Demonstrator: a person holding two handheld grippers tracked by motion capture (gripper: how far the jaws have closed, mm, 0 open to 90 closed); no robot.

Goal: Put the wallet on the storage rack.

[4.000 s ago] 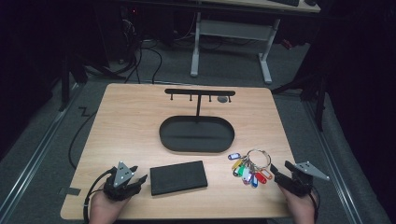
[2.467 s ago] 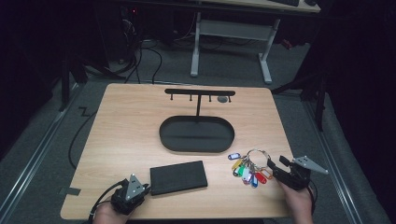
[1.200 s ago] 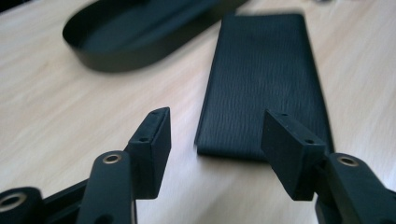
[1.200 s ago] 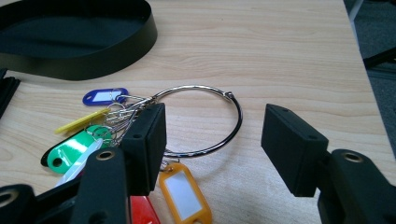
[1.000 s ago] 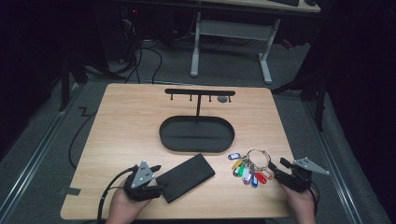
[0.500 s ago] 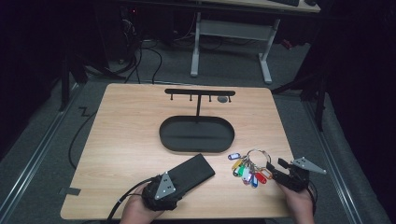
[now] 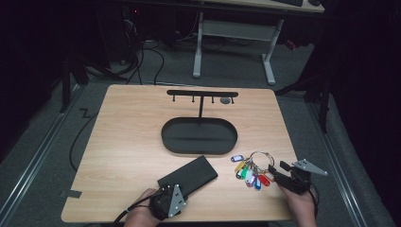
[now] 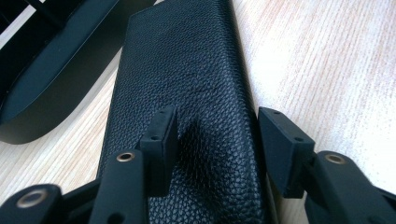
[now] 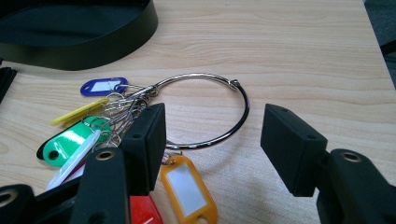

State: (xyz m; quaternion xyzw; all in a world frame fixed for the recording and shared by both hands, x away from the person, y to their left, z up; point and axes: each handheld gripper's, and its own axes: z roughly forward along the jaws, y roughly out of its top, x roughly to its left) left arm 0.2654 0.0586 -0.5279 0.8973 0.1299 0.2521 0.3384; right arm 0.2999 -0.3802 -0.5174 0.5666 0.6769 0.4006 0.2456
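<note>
A black leather case (image 7: 188,176) lies at an angle near the table's front edge. My left gripper (image 7: 174,190) is at its near end, open. In the left gripper view, my left gripper (image 8: 217,126) has one pad (image 8: 161,135) resting on the grained case (image 8: 187,70) and the other just off its right edge. A steel key ring (image 7: 259,158) with several coloured tags (image 7: 248,174) lies front right. My right gripper (image 7: 278,168) stands open beside it. In the right gripper view, my right gripper (image 9: 217,128) straddles the ring's (image 9: 233,121) near arc without touching it.
A black oval tray (image 7: 198,147) with an upright post and hook bar (image 7: 202,93) stands mid-table. A small grey disc (image 7: 225,100) lies behind it. The tray's wall (image 9: 93,44) is close beyond the keys. Bare wood spreads to the left.
My left gripper moved right from the front-left corner to the case's near end. The case turned, its far end swinging toward the tray. The right gripper stayed by the keys.
</note>
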